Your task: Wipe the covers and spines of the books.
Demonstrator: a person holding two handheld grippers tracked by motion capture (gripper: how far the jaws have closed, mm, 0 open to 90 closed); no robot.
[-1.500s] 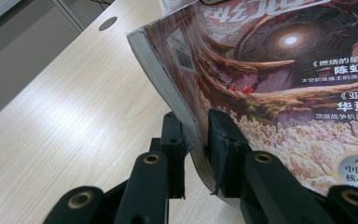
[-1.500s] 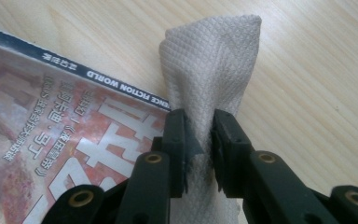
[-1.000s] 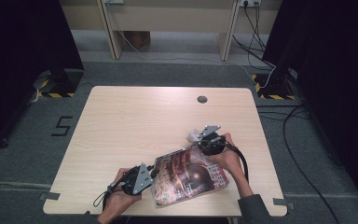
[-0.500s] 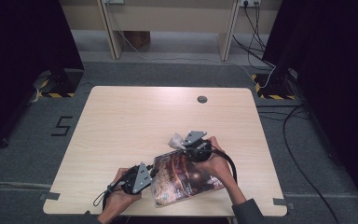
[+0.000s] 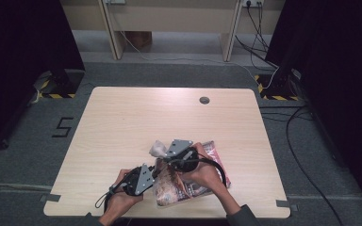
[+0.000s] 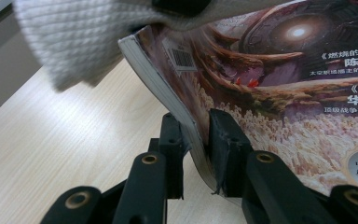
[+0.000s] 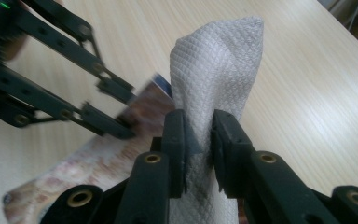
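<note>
A magazine [image 5: 195, 181] with a brown and red cover lies near the table's front edge, its left edge lifted. My left gripper [image 5: 153, 173] is shut on that edge; in the left gripper view the jaws clamp the magazine [image 6: 279, 98] by its page block. My right gripper [image 5: 162, 154] is shut on a white cloth [image 5: 158, 149] and holds it over the cover's left part. In the right gripper view the cloth [image 7: 216, 79] stands up between the jaws, with the magazine [image 7: 98, 154] and the left gripper [image 7: 126, 109] behind it.
The wooden table [image 5: 132, 122] has a round grey cable hole [image 5: 204, 100] at the back right. Desk legs and cables stand on the floor beyond the table. A floor mark "5" [image 5: 62, 127] lies to the left.
My right gripper has swept the cloth leftward across the cover, from its right side to its left edge. The left gripper has kept its hold, and the magazine's left edge has risen.
</note>
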